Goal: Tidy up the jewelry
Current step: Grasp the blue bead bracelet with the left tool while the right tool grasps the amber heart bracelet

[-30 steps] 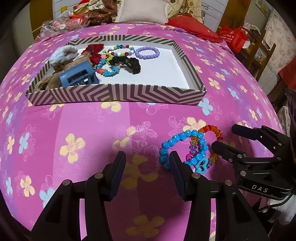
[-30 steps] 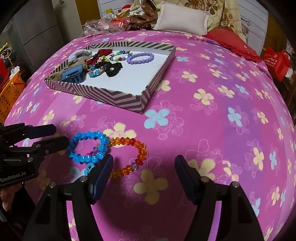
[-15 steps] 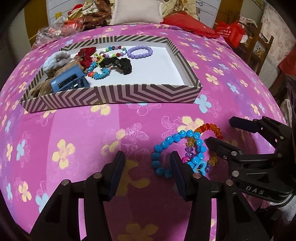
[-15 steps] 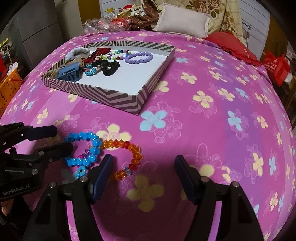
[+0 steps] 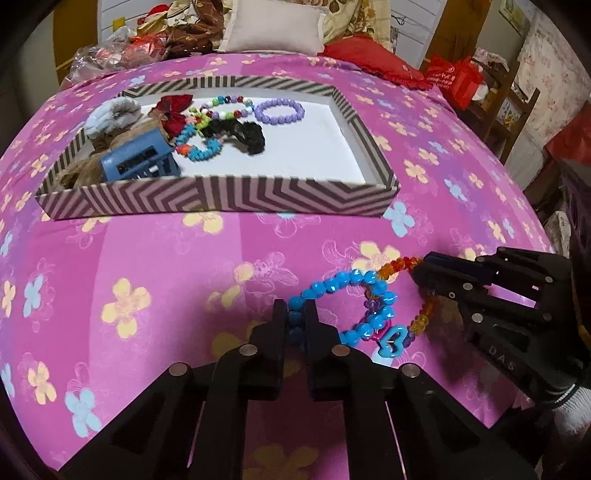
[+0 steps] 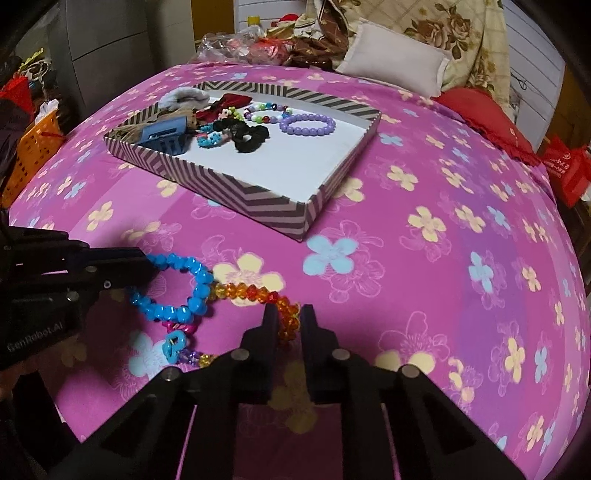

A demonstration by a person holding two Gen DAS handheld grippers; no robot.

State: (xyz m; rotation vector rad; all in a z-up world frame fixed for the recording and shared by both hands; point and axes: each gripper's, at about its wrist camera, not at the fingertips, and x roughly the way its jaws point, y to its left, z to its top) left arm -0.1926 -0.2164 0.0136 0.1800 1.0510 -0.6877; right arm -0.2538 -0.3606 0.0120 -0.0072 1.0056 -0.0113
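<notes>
On the pink flowered bedspread lie two tangled bead bracelets. My left gripper (image 5: pixel 295 310) has its jaws closing on the blue bracelet (image 5: pixel 332 286), and its pads press on the beads at the loop's left side. My right gripper (image 6: pixel 289 314) is shut on the orange bracelet (image 6: pixel 243 291). Each view shows the other gripper: the right gripper (image 5: pixel 419 271) pinches the orange bracelet (image 5: pixel 399 264), and the left gripper (image 6: pixel 147 266) pinches the blue bracelet (image 6: pixel 184 264). A blue heart charm (image 5: pixel 391 339) hangs where they cross. Beyond stands the striped tray (image 5: pixel 221 199).
The tray (image 6: pixel 258 203) holds a purple bracelet (image 5: pixel 280 110), a black scrunchie (image 5: pixel 251 134), a blue clip (image 5: pixel 140 158) and other pieces at its left half; its right half is bare white. A pillow (image 5: pixel 269 26) lies at the far edge. An orange basket (image 6: pixel 33 147) stands left of the bed.
Both grippers went from wide open to closed, the left onto the blue bracelet and the right onto the orange one. The bracelets have stretched apart a little.
</notes>
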